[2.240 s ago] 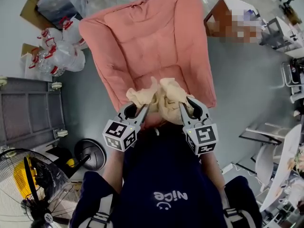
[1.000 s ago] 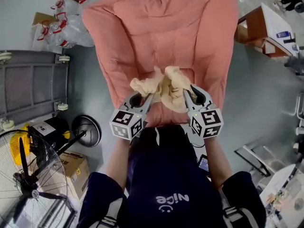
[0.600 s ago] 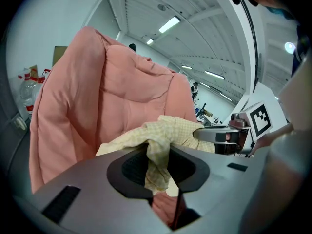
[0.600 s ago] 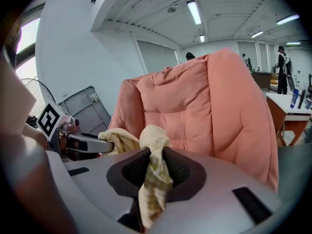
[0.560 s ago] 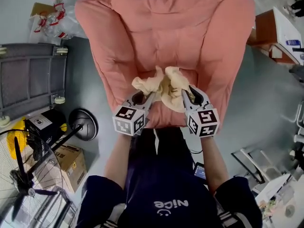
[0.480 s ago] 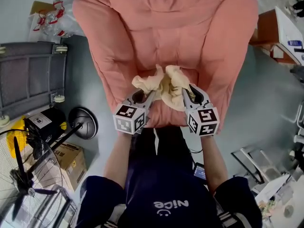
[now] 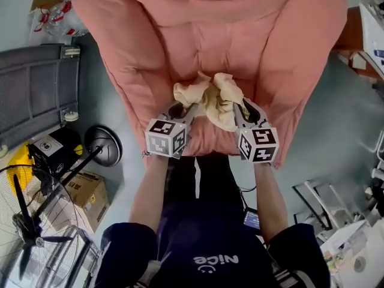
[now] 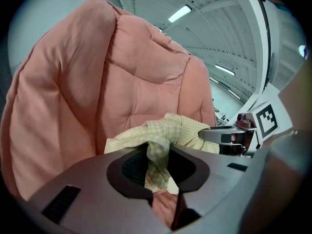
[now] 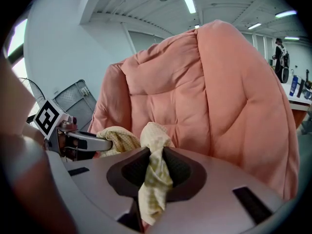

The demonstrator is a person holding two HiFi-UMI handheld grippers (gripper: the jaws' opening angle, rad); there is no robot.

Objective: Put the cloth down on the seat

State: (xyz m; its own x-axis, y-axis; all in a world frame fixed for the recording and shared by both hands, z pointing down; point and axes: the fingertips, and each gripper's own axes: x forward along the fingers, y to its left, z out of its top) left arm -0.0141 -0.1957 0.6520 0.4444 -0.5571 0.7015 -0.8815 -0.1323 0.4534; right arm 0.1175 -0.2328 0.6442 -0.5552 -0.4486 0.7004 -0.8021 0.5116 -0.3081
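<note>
Both the left claw (image 7: 186,110) and the right claw (image 7: 239,110) pinch the cloth (image 7: 211,98) above the seat (image 7: 207,138); lowering and releasing remain.

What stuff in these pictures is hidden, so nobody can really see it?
- Head view: whether the cloth touches the pink seat. The bunched cloth covers the spot under it.
- Head view: the seat's top is cut off by the upper edge.
- Left gripper view: the cloth's lower end is hidden behind the left gripper's own body.
- Right gripper view: the same, behind the right gripper.
- Head view: the fan is cut off by the left edge.
</note>
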